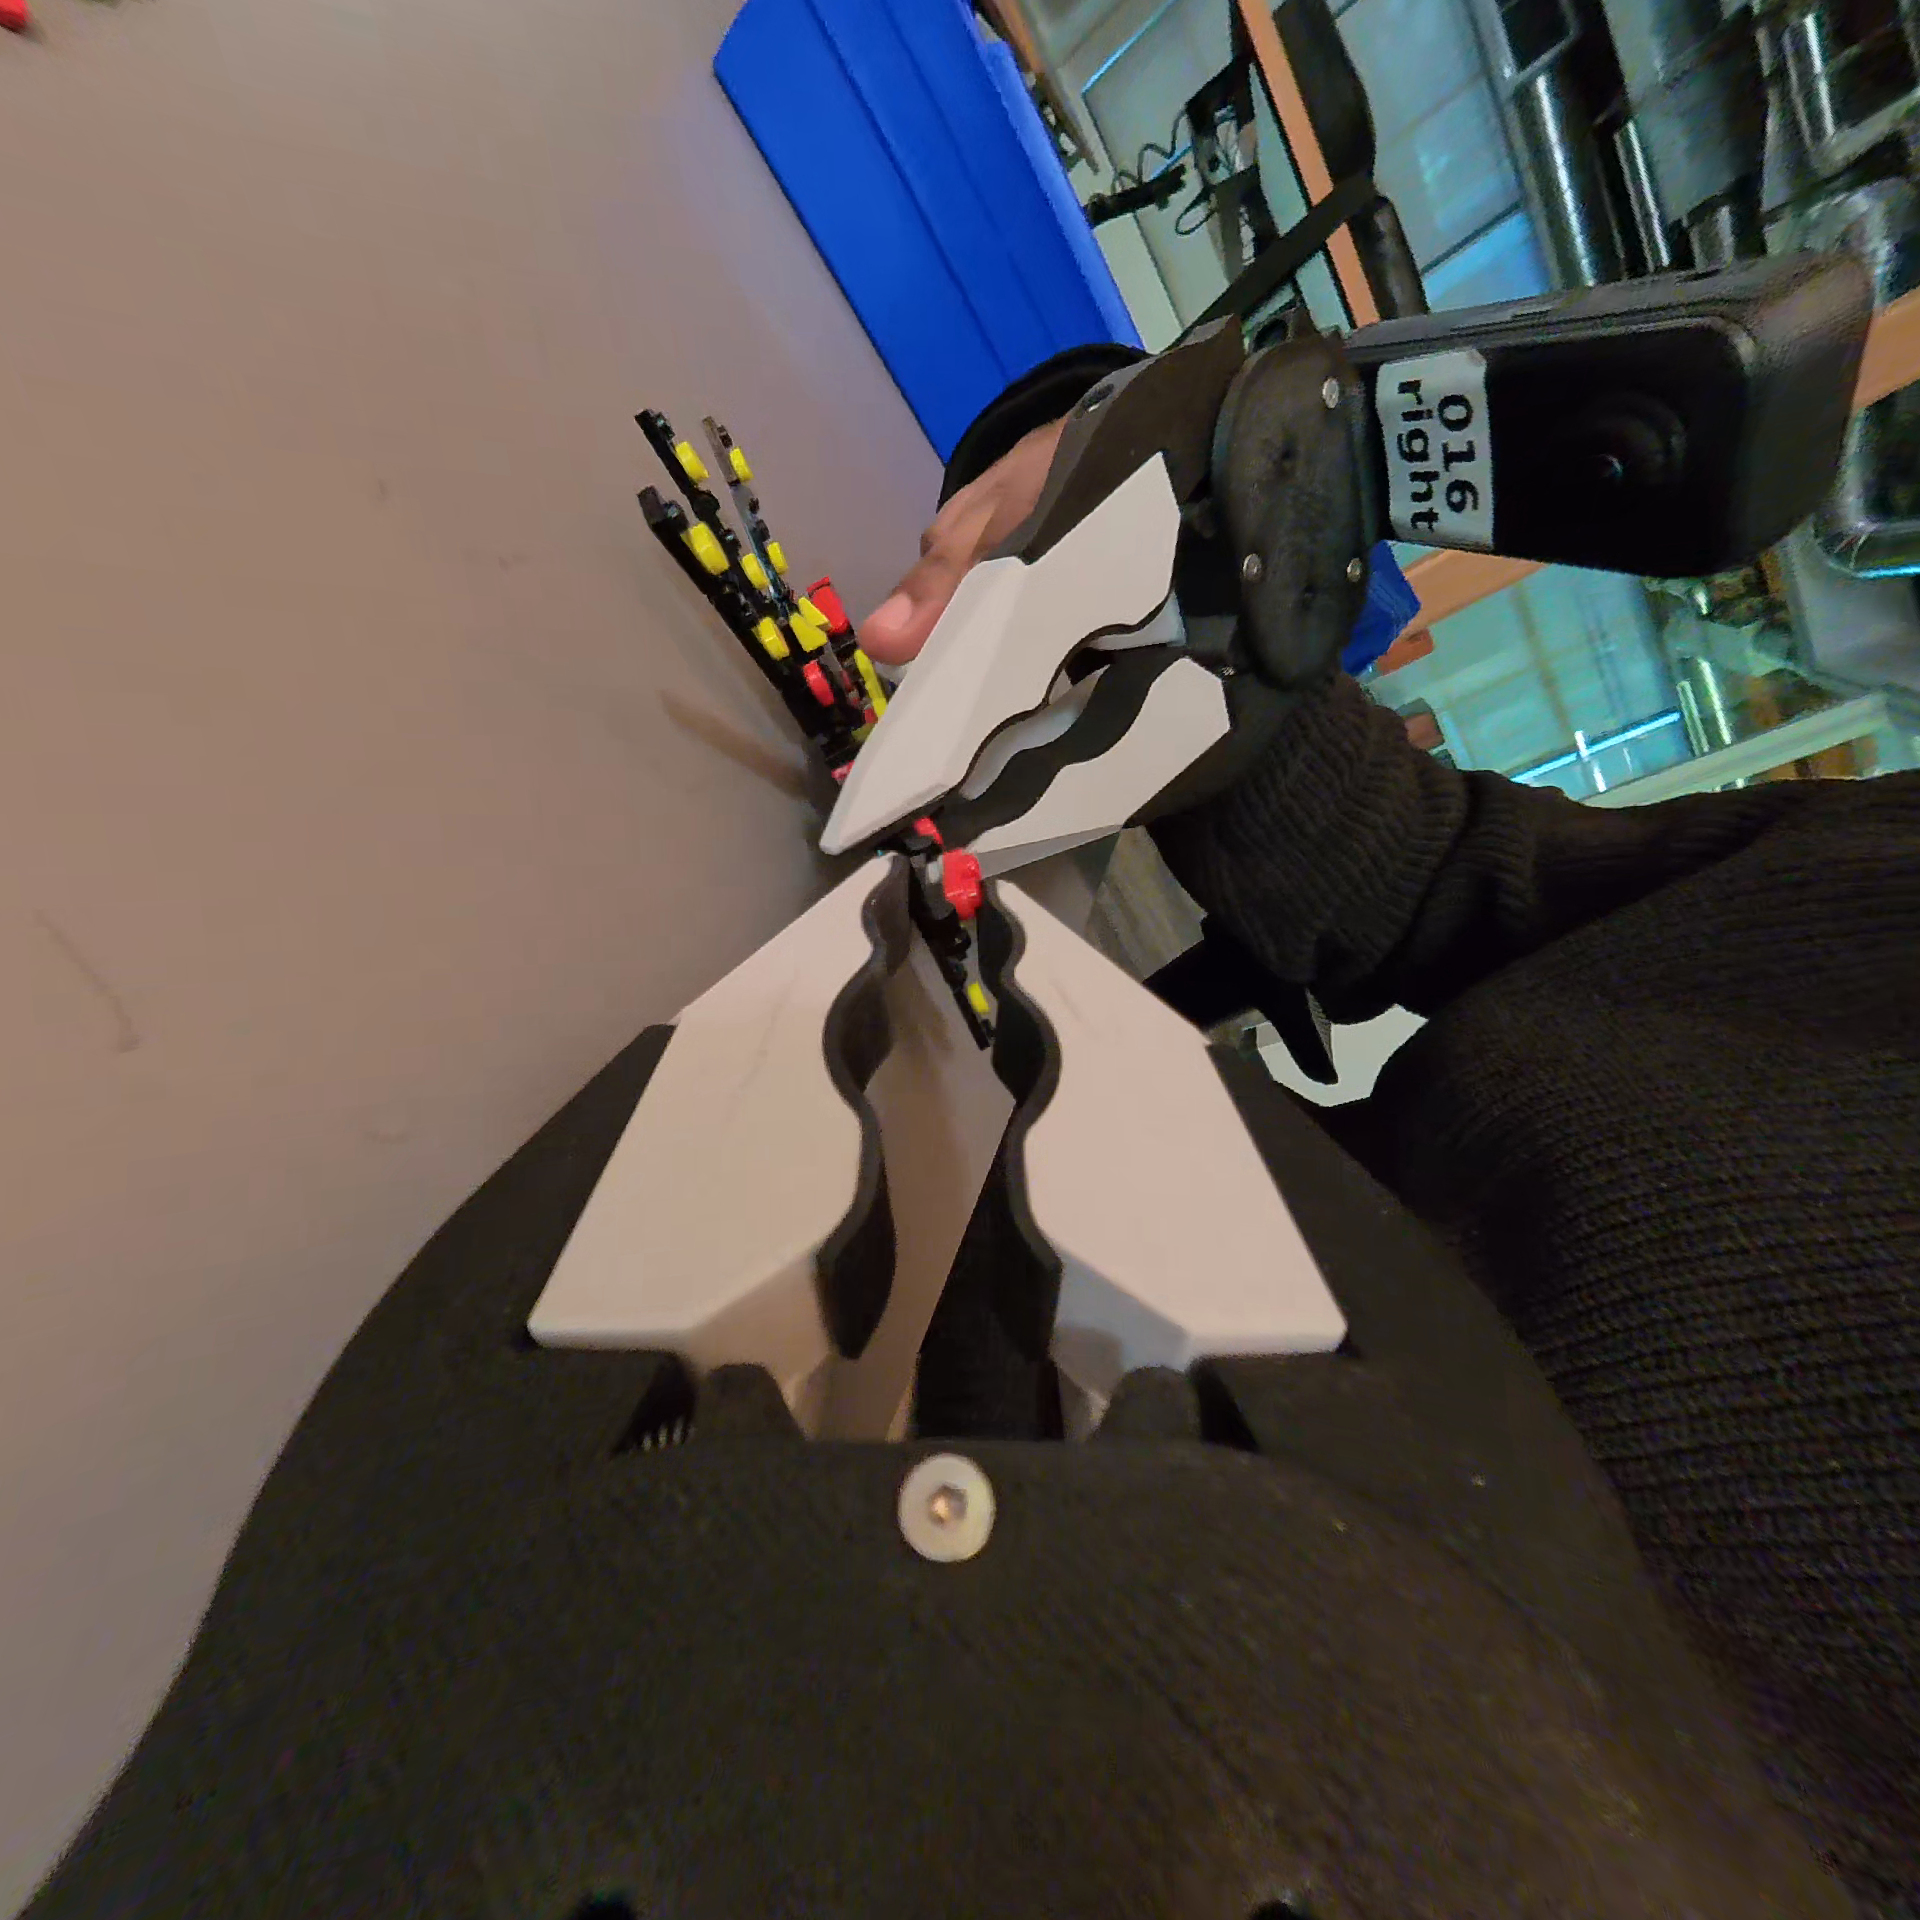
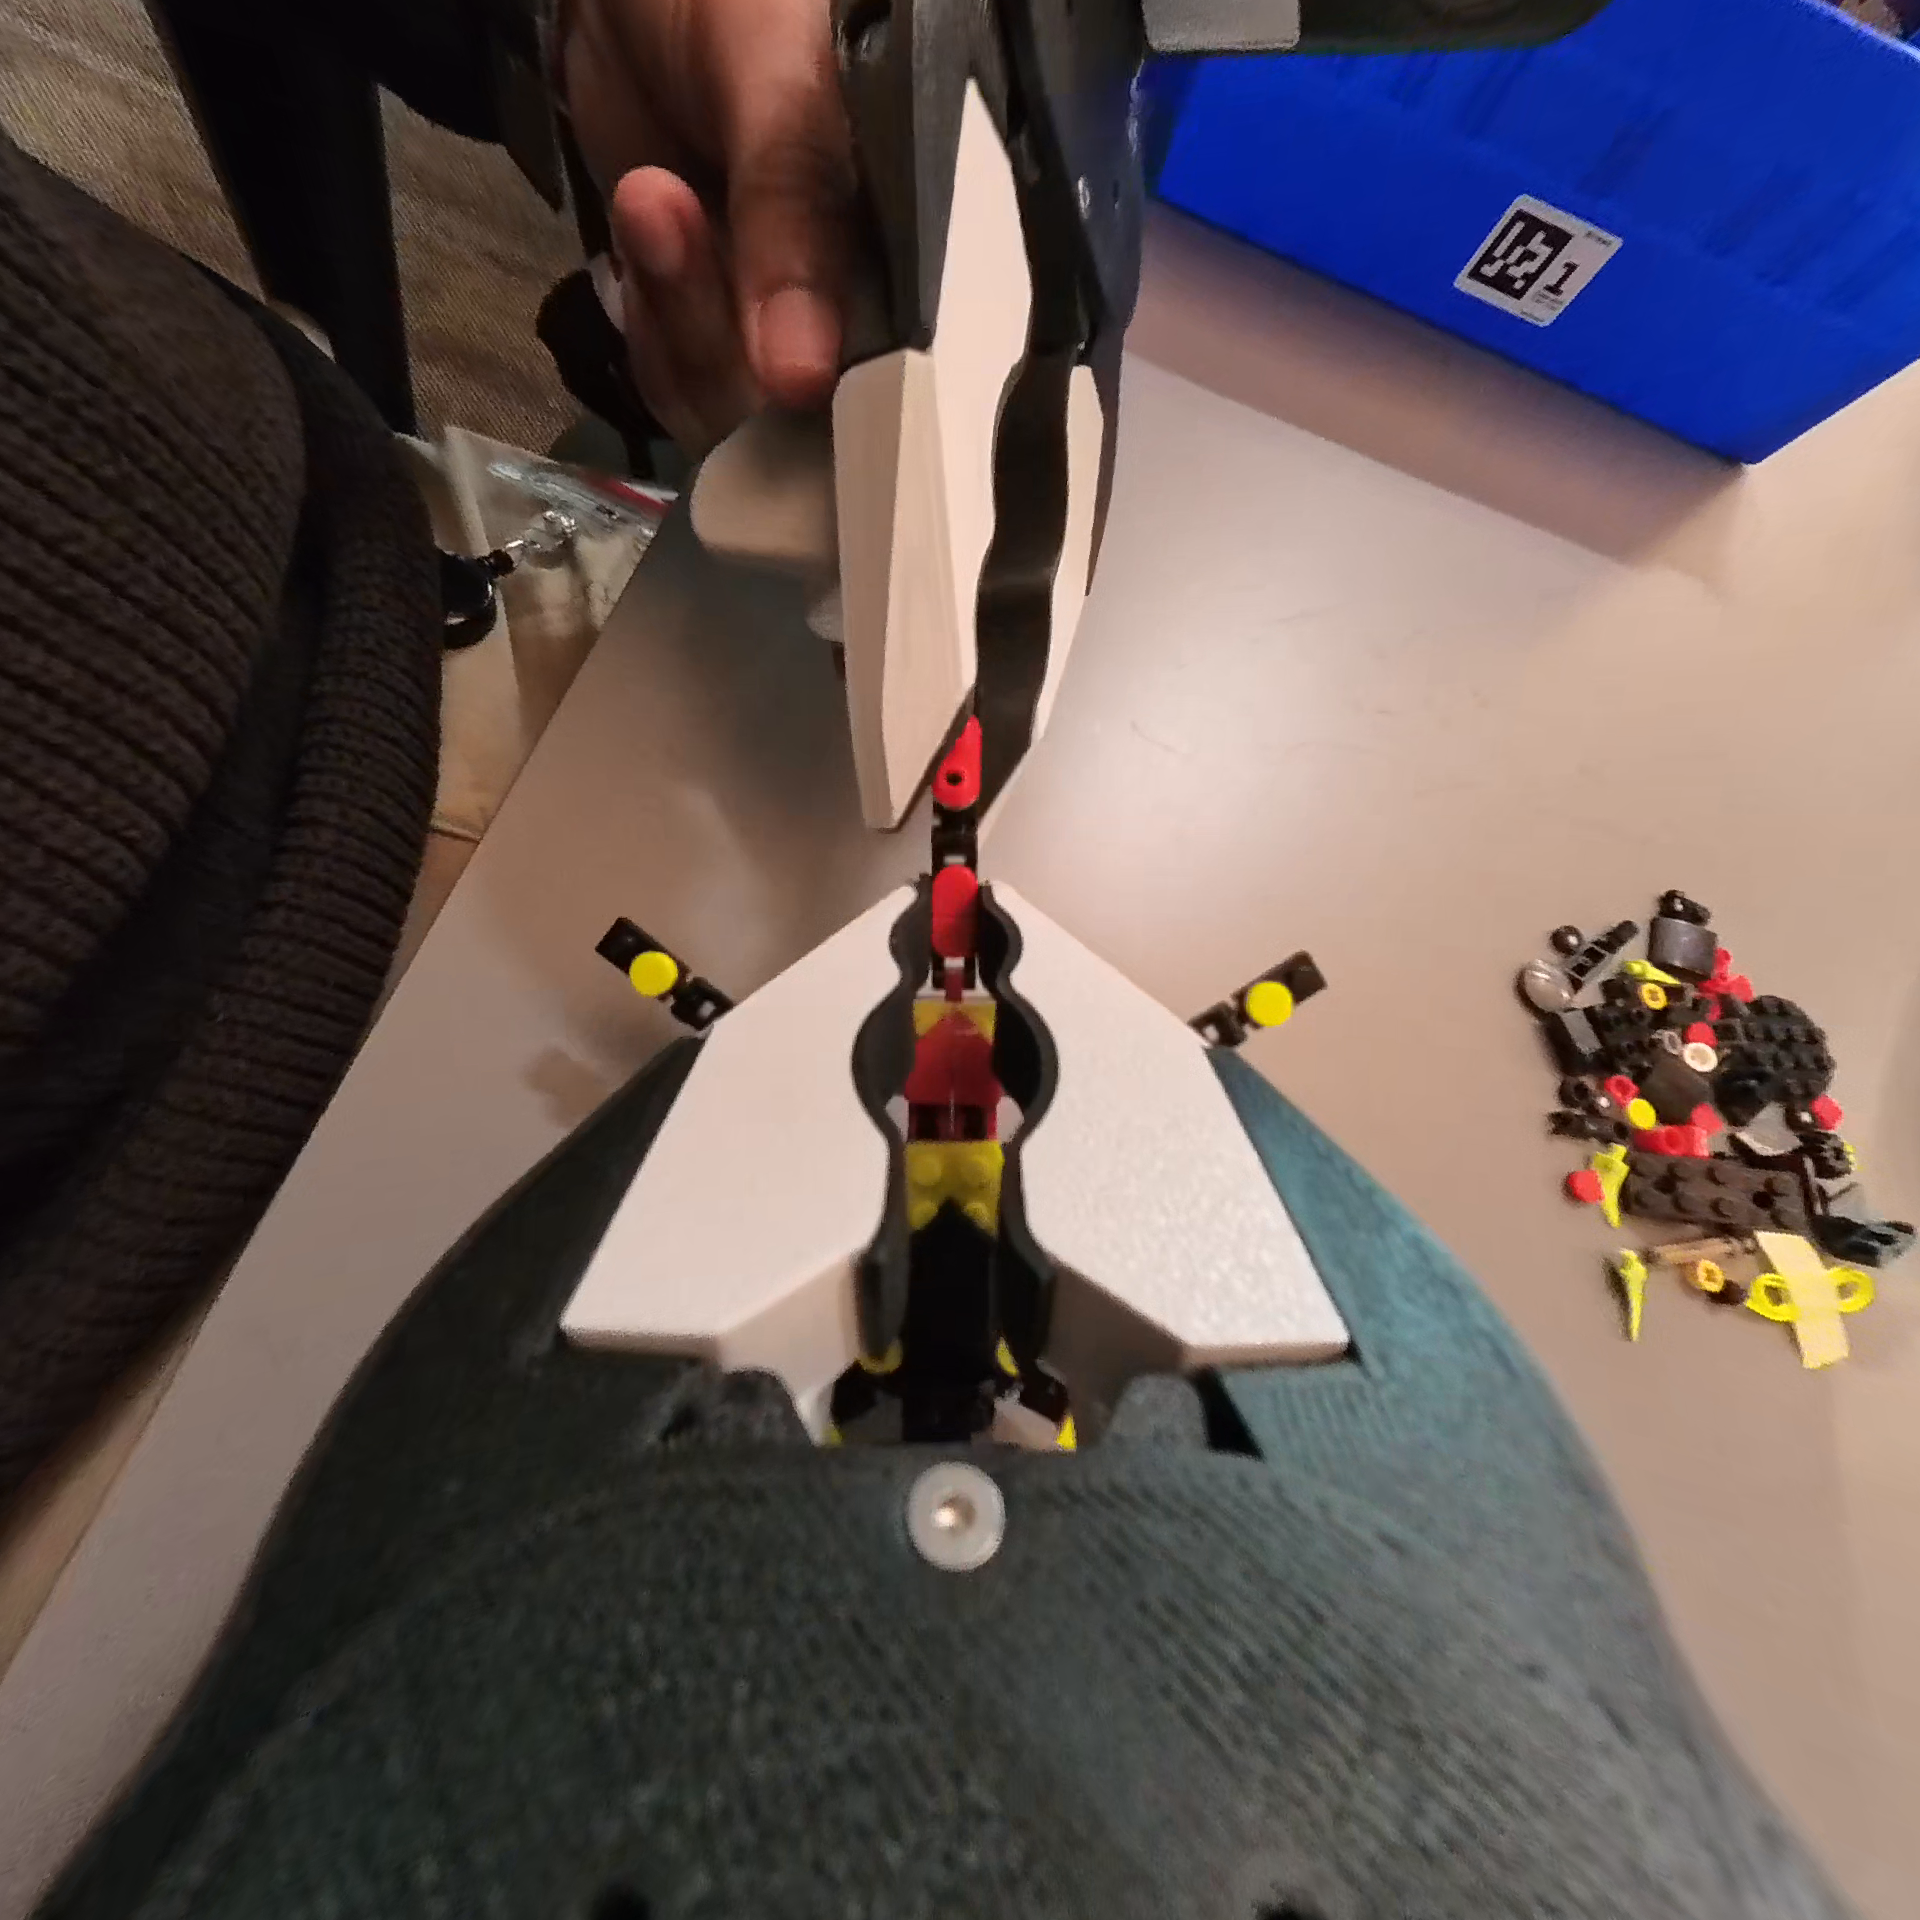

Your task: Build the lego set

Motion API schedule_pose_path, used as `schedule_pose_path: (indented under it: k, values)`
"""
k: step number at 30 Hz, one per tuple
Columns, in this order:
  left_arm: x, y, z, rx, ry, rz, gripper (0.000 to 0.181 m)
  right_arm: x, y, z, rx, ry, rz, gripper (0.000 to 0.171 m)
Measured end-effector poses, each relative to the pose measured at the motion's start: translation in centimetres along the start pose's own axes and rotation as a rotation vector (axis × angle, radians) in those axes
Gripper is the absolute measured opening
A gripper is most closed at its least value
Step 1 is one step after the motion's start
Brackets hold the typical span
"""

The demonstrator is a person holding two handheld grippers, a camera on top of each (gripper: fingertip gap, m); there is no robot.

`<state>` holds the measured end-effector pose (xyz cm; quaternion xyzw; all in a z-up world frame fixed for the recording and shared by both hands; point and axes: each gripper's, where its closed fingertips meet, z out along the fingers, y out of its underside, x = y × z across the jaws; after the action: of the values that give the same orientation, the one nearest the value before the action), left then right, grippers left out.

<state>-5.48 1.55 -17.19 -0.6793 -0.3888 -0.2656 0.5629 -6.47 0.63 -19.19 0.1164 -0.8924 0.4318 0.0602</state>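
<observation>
The right gripper (image 2: 951, 914) pinches a black, red and yellow brick model (image 2: 951, 1153) lying between its fingers, while the left gripper (image 1: 940, 883) clamps the model's red tip (image 1: 961, 883) just beyond them; only the right wrist view shows the loose brick pile (image 2: 1704, 1112) well right of the fingers.
</observation>
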Motion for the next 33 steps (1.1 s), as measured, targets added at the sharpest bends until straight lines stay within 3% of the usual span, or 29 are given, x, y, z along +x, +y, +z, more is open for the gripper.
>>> schedule_pose_path:
  k: [9,13,33]
  values:
    - [-0.3,-0.1,-0.1,0.007,-0.029,0.009,0.011,0.0,-0.1,0.7,-0.032,0.052,-0.039,0.020]
    - [-0.5,0.1,0.0,-0.003,-0.044,0.015,0.011,0.3,-0.2,1.2,-0.055,0.096,-0.068,0.008]
    - [-1.3,1.1,0.1,-0.084,-0.151,0.098,0.012,-0.3,0.8,2.0,-0.067,-0.004,0.008,0.008]
